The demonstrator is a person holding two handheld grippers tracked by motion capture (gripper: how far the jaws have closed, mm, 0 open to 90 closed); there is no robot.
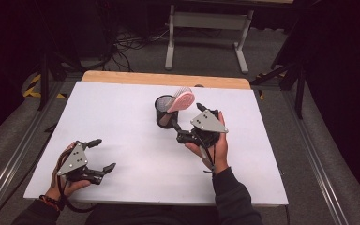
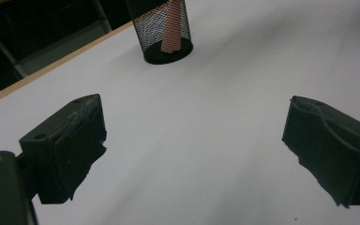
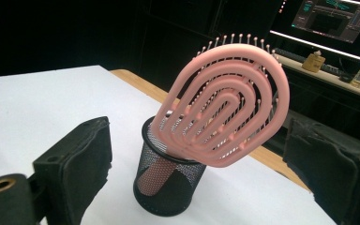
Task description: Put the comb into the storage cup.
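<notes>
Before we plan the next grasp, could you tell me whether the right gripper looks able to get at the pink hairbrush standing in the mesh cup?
Probably yes. The right gripper sits beside the mesh cup, jaws open, and the pink hairbrush head leans out above the rim with nothing between it and the jaws.

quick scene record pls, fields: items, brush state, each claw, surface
items: pink brush, black mesh cup
brush state: handle down in the cup, head leaning out over the rim
left claw: open, empty, near the table's front left, apart from the cup
right claw: open, empty, close beside the cup, jaws on either side of the brush in its own view
surface: white table, wooden strip at far edge
</notes>
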